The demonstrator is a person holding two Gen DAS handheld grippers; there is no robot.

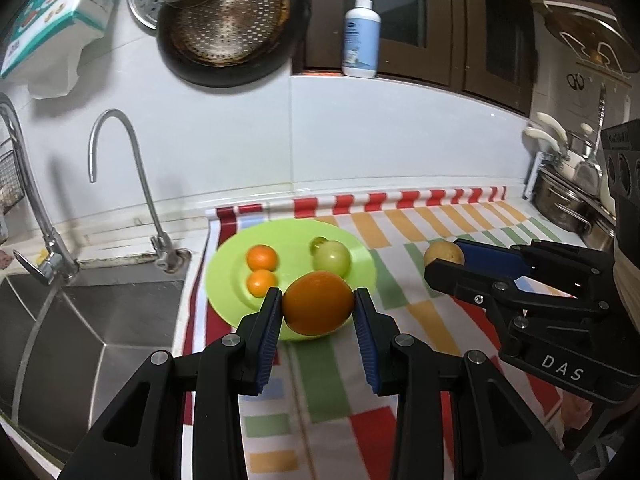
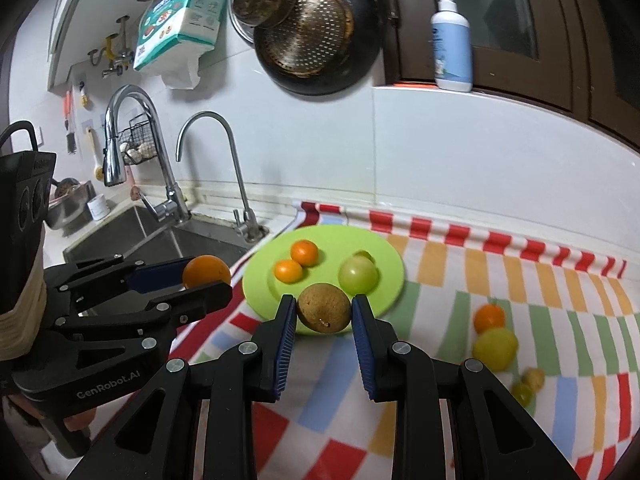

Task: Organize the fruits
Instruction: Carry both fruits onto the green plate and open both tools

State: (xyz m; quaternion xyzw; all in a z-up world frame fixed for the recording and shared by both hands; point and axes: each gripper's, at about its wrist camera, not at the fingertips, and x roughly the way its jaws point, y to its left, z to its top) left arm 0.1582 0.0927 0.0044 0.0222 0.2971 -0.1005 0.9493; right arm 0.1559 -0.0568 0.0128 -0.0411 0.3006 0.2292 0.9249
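- The left tool (image 1: 318, 308) is clenched on a large orange fruit (image 1: 318, 303), held above the near rim of the green plate (image 1: 224, 264); the fruit's long axis runs crosswise, from pad to pad.
- The right tool (image 2: 324, 314) grips a brown round fruit (image 2: 324, 308), also over the plate's near edge; it shows no clear long axis.
- On the plate lie two small oranges (image 1: 262, 258) and a green fruit (image 1: 332, 258), with a smaller green one half hidden behind it.
- Only the right wrist view shows the loose fruits (image 2: 494, 346) on the striped cloth (image 2: 560, 300) covering the table, to the right; the farthest pair is blurred.
- The sink (image 1: 80, 320) is cut off at the left.
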